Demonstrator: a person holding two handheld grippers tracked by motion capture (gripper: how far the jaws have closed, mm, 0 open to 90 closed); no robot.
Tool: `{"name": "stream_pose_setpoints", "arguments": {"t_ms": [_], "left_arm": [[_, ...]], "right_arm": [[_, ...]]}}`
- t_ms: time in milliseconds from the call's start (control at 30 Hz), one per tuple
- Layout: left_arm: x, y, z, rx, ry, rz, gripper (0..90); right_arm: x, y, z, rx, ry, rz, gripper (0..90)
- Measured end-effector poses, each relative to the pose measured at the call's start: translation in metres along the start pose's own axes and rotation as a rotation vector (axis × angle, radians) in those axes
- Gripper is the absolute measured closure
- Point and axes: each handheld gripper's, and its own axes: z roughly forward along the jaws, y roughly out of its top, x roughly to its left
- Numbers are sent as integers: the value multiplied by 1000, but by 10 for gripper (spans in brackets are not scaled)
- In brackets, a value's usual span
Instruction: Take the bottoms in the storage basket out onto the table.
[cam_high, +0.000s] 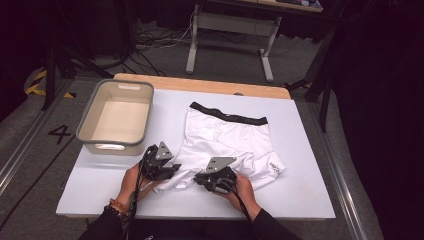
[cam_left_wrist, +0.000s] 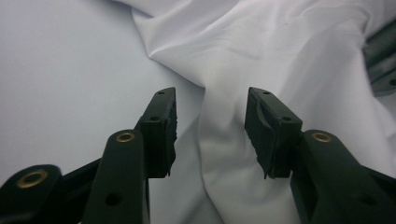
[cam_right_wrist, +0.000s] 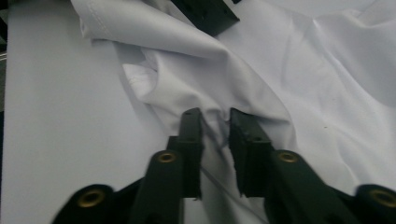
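Both forearms come in from the near edge of the table, each hand wrapped around a black gripper. The left hand (cam_high: 131, 184), a beaded band at its wrist, holds the left gripper (cam_left_wrist: 211, 122) pointing to the far right, jaws parted with cloth lying between them, pads not pressing. The right hand (cam_high: 243, 190) holds the right gripper (cam_right_wrist: 215, 122) pointing to the far left, jaws drawn in close and pinching a fold of cloth.
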Motion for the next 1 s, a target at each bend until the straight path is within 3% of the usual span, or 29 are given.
{"name": "stream_pose_setpoints", "arguments": {"t_ms": [100, 167, 233, 333, 367, 533, 567, 600, 667, 767, 833, 867, 900, 933, 1000], "left_arm": [[3, 2, 5, 13, -9, -29, 547], [2, 2, 5, 12, -22, -39, 595], [1, 2, 5, 12, -13, -24, 631], [-2, 2, 6, 10, 20, -24, 583], [-2, 3, 6, 8, 29, -23, 574], [-2, 2, 6, 11, 17, -18, 598], [-4, 2, 6, 7, 1, -13, 653], [-4, 2, 6, 7, 1, -13, 718], [-6, 3, 6, 10, -5, -1, 742], [-4, 3, 7, 5, -16, -3, 866], [-3, 4, 7, 5, -18, -4, 883], [-3, 3, 6, 3, -21, -6, 883], [-3, 3, 6, -4, -19, 0, 890], [-3, 3, 5, -4, -14, 7, 890], [-5, 4, 0, -30, 10, 15, 892]], "right_arm": [[1, -1, -5, 12, 19, -23, 899], [2, -3, -15, -8, 43, -27, 900], [4, -5, -30, -39, 49, -34, 900], [5, -9, -50, -73, 46, -43, 900], [6, -14, -64, -95, 52, -48, 900], [8, -23, -83, -108, 35, -53, 900], [4, -27, -88, -109, -21, -53, 871], [4, -27, -88, -109, -21, -53, 871], [-6, -30, -92, -128, -63, -16, 760], [-23, -37, -103, -162, -175, 34, 697], [-32, -42, -112, -176, -249, 61, 675], [-32, -42, -112, -176, -249, 61, 675], [-43, -50, -123, -192, -358, 82, 667], [-43, -50, -123, -192, -358, 82, 667], [-55, -58, -135, -203, -417, 122, 662]]}}
